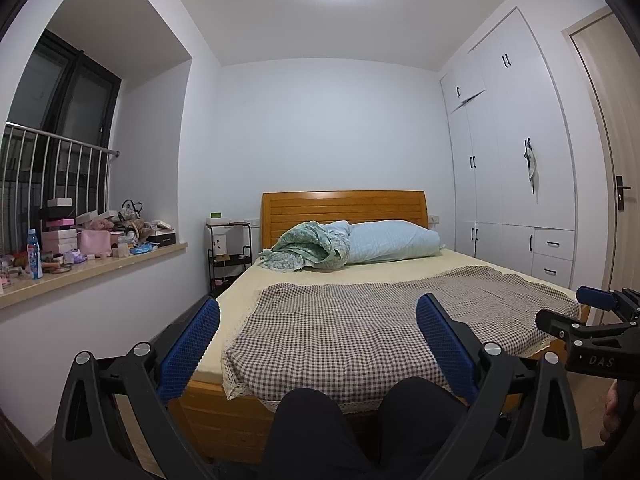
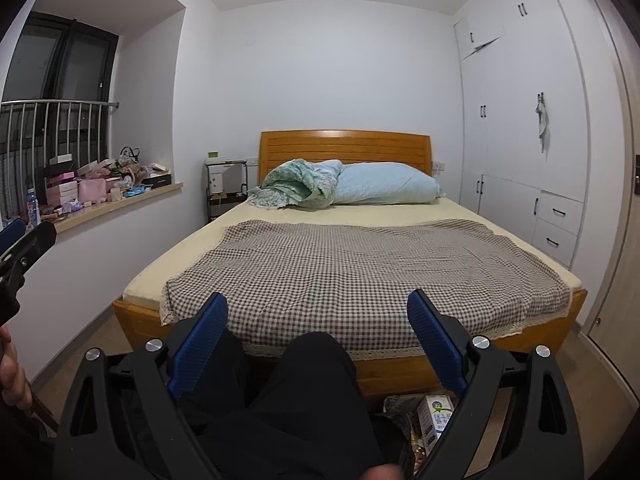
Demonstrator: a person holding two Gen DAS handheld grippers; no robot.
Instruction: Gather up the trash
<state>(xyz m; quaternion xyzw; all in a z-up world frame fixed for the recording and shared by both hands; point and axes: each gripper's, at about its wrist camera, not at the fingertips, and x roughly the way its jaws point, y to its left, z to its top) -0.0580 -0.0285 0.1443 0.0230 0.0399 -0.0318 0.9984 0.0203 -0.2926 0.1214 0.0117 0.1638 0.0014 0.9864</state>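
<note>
Facing the foot of the bed [image 1: 400, 276], both grippers hang in the air with nothing between their blue pads. The left gripper [image 1: 318, 320] has its fingers [image 1: 192, 344] spread wide and released, framing the checked cloth [image 1: 360, 320] that covers the near half of the mattress. The right gripper [image 2: 318, 316] is spread the same way, its fingers [image 2: 434, 340] apart and holding nothing. Below both, the person's dark-trousered knees [image 2: 304, 380] fill the lower middle of each view.

The trash sits low on the floor by the foot of the bed: a white and blue carton [image 2: 436, 416] among crumpled wrappers [image 2: 400, 404], seen only in the right wrist view, under the right finger and just beside the knee. Neither gripper touches it.

On the left, the windowsill [image 1: 120, 262] carries a heap of boxes, a pink bag [image 1: 95, 242] and a blue bottle [image 1: 34, 254]. A rolled blanket [image 1: 308, 248] and pale pillow [image 1: 392, 242] lie by the wooden headboard [image 1: 344, 204]
</note>
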